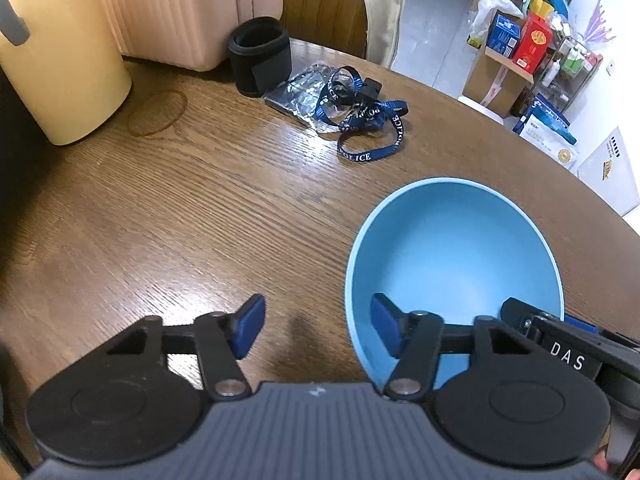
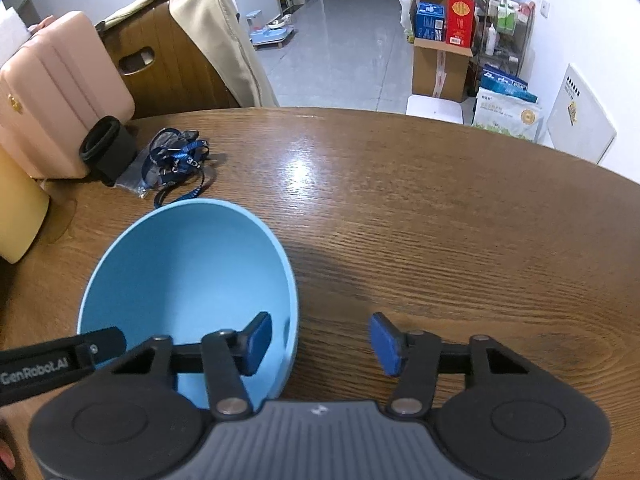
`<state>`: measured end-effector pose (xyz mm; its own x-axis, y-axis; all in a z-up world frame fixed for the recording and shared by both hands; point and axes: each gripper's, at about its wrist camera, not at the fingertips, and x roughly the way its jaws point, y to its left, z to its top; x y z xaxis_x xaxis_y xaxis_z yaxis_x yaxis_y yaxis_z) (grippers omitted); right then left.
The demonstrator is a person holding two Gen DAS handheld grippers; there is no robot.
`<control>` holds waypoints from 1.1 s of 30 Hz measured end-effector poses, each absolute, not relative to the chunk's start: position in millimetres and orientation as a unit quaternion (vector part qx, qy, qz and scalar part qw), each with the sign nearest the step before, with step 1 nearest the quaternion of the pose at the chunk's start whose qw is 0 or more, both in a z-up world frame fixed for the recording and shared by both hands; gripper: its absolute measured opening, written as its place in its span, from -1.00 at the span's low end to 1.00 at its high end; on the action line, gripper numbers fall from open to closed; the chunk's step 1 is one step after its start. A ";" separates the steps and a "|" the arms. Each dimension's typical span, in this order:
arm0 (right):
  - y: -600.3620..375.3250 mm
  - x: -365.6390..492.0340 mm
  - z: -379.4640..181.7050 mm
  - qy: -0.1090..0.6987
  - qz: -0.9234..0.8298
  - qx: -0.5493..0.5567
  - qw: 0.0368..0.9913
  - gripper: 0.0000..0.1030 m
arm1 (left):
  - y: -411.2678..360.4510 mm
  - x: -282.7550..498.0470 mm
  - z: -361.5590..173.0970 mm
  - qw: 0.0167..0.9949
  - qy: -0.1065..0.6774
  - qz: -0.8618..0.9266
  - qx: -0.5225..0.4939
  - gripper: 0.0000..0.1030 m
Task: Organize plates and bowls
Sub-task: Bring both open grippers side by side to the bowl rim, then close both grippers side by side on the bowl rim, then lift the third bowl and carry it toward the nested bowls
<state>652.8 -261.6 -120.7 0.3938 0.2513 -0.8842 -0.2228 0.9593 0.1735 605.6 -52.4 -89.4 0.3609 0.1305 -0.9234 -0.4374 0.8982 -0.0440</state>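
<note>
A light blue bowl [image 1: 452, 248] stands upright and empty on the round wooden table [image 1: 160, 220]. My left gripper [image 1: 319, 328] straddles its left rim: one blue pad is inside the bowl, the other outside over the wood, and neither touches the rim. In the right wrist view, the bowl [image 2: 188, 272] sits at lower left, and my right gripper [image 2: 322, 344] straddles its right rim the same way, with gaps on both sides. Each view shows part of the other gripper's black body across the bowl.
At the back left of the table lie a blue lanyard [image 1: 368, 120] on a plastic bag, a black cylindrical sleeve [image 1: 260, 56], a pink case [image 2: 60, 92] and a cream container [image 1: 60, 60]. A chair with a beige jacket [image 2: 208, 40] stands behind. The table edge curves at the right.
</note>
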 end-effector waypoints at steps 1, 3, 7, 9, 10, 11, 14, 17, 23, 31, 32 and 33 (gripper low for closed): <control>-261.7 653.1 -121.5 0.533 0.143 0.016 0.834 -0.10 | -52.2 606.6 -90.8 0.812 0.538 0.174 -0.144 0.03; -261.9 654.2 -122.6 0.534 0.146 0.021 0.833 -0.17 | -52.2 607.9 -92.7 0.810 0.540 0.173 -0.146 -0.16; -263.1 654.6 -124.3 0.535 0.151 0.033 0.830 -0.43 | -52.5 610.6 -95.9 0.810 0.541 0.166 -0.152 -0.43; -263.5 654.5 -125.0 0.535 0.151 0.038 0.830 -0.53 | -53.3 611.4 -96.5 0.811 0.540 0.163 -0.152 -0.56; -263.8 654.4 -125.3 0.535 0.152 0.041 0.830 -0.56 | -53.6 611.5 -96.5 0.813 0.539 0.161 -0.154 -0.58; -264.0 654.3 -125.4 0.534 0.154 0.044 0.830 -0.61 | -53.8 611.3 -96.4 0.814 0.537 0.159 -0.156 -0.61; -263.5 654.1 -125.1 0.532 0.159 0.050 0.830 -0.69 | -55.5 611.5 -96.4 0.817 0.534 0.153 -0.155 -0.71; -263.5 653.5 -125.1 0.531 0.163 0.056 0.829 -0.78 | -57.3 611.3 -95.6 0.819 0.532 0.149 -0.154 -0.77; -265.1 652.1 -125.3 0.526 0.164 0.063 0.832 -0.86 | -60.6 610.7 -93.4 0.824 0.528 0.144 -0.147 -0.83; -267.3 650.0 -124.0 0.522 0.162 0.067 0.835 -0.87 | -62.2 609.4 -89.9 0.829 0.523 0.139 -0.142 -0.85; -267.8 649.6 -123.4 0.521 0.161 0.068 0.835 -0.87 | -62.5 609.2 -89.4 0.829 0.522 0.139 -0.141 -0.85; -267.2 649.6 -123.4 0.521 0.160 0.069 0.836 -0.87 | -63.1 609.1 -88.9 0.830 0.523 0.138 -0.139 -0.85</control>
